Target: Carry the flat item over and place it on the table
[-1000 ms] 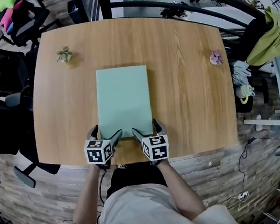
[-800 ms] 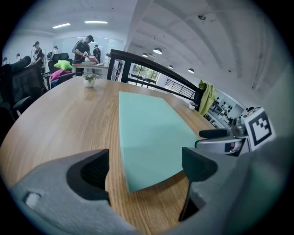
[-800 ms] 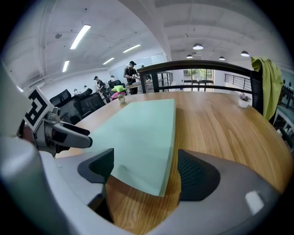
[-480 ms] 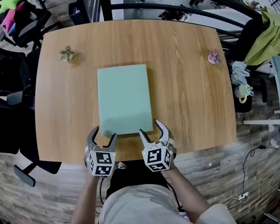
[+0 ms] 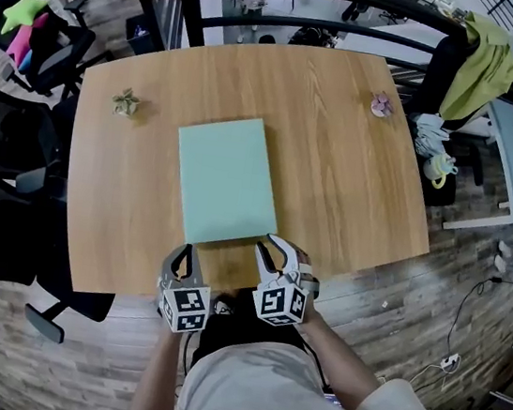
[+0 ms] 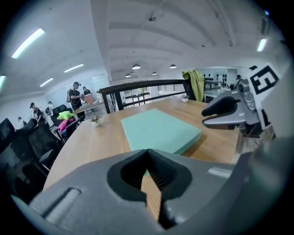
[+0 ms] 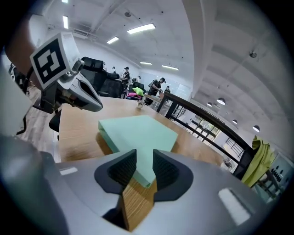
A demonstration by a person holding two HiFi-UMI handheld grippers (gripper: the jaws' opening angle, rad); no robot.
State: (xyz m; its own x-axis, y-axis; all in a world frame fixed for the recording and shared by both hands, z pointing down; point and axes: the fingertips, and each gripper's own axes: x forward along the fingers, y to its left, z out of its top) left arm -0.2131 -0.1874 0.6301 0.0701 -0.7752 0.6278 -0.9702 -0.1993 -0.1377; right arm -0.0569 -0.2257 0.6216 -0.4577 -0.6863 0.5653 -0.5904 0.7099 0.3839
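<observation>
Wooden table (image 5: pixel 353 194): bears all items noted. Flat green slab (image 5: pixel 227 181): lies flat on the table top, left of centre, its near edge towards the person and clear of both grippers.

Right gripper (image 5: pixel 271 247): at the near table edge, just short of the slab's near right corner; jaws partly apart and closing, with nothing between them. Left gripper (image 5: pixel 183 253): beside it, short of the slab's near left corner; jaws clenched together, empty.

Small plant ornament (image 5: pixel 125 102): far left of table. Small purple ornament (image 5: pixel 380 103): far right corner.
</observation>
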